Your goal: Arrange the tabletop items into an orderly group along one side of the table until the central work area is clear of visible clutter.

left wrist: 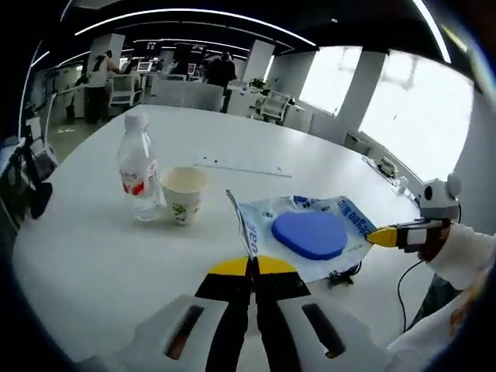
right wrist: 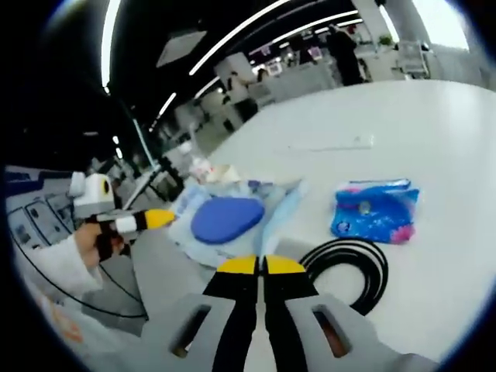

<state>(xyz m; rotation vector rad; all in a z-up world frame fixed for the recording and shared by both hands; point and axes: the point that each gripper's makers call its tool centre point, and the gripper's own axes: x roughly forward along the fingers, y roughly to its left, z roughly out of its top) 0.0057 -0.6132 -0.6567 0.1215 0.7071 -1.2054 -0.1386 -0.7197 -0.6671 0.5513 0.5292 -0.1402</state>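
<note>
Water bottle (left wrist: 137,167) beside paper cup (left wrist: 184,194), left of blue pad (left wrist: 309,234) on plastic bag (left wrist: 256,225); left gripper (left wrist: 252,267) pinching bag edge, right gripper (right wrist: 261,265) closed, empty

Open office with bright windows (left wrist: 418,116), curved ceiling light strips (left wrist: 194,15), and seemingly desks (left wrist: 186,93) behind.

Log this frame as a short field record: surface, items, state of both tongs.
surface: white round table
bottle: clear plastic water bottle, upright, beside the white paper cup
packet: pale blue plastic packet with a blue rounded pad on it
other items: coiled black cable; blue tissue pack
left tongs: shut, empty
right tongs: shut, empty
</note>
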